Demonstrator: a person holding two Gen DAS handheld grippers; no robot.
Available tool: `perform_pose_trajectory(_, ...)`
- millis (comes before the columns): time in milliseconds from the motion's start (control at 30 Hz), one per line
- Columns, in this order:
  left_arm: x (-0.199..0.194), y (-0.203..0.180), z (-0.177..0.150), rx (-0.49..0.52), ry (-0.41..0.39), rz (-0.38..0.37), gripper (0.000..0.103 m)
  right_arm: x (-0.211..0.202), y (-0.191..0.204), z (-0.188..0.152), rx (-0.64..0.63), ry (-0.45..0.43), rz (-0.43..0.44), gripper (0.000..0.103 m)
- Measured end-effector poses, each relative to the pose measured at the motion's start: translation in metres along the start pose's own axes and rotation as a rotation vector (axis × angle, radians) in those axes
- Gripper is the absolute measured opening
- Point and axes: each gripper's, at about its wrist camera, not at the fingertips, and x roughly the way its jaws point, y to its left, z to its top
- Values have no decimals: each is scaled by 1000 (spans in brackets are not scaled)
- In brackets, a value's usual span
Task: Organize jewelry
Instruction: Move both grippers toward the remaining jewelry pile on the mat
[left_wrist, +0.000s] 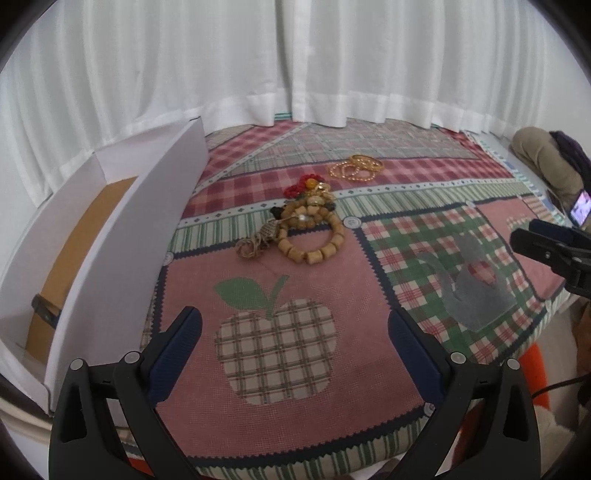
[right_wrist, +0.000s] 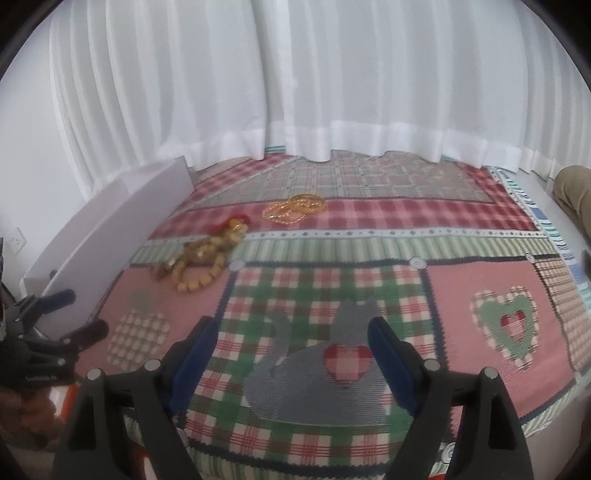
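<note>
A pile of jewelry lies mid-mat: a wooden bead bracelet (left_wrist: 312, 240), a silver chain (left_wrist: 258, 242), red beads (left_wrist: 301, 184) and small gold pieces. Gold bangles and a gold bead bracelet (left_wrist: 356, 168) lie farther back. The pile (right_wrist: 201, 258) and the gold bangles (right_wrist: 295, 208) also show in the right wrist view. A white open box (left_wrist: 122, 236) stands at the left. My left gripper (left_wrist: 293, 325) is open and empty over the apple patch. My right gripper (right_wrist: 291, 332) is open and empty over the cat patch.
A patchwork mat (left_wrist: 406, 184) covers the surface. White curtains (left_wrist: 295, 55) hang behind. The box has a brown floor (left_wrist: 81, 251). A phone (left_wrist: 580, 208) and a person's leg (left_wrist: 543, 158) are at the right. The left gripper shows at the right view's left edge (right_wrist: 55, 325).
</note>
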Motion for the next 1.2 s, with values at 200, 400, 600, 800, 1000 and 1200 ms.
perform_pose_trajectory(200, 2, -4, 0, 24, 8, 17, 101, 9, 13, -1, -34, 46, -27, 85)
perform_pose_trajectory(400, 9, 3, -1, -7, 39, 37, 101, 15, 12, -5, -23, 75, -39, 85)
perform_pose_trajectory(600, 13, 10, -1, -29, 59, 41, 101, 15, 2, -3, -8, 83, -23, 85)
perform_pose_trajectory(800, 15, 28, 6, -63, 81, 26, 101, 12, -27, 8, 68, 109, -28, 85)
perform_pose_trajectory(1000, 29, 51, 21, -103, 138, 3, 101, 26, -45, 15, 157, 169, 44, 85)
perform_pose_trajectory(1200, 41, 65, 39, -50, 154, 13, 101, 44, -43, 22, 190, 212, 114, 85)
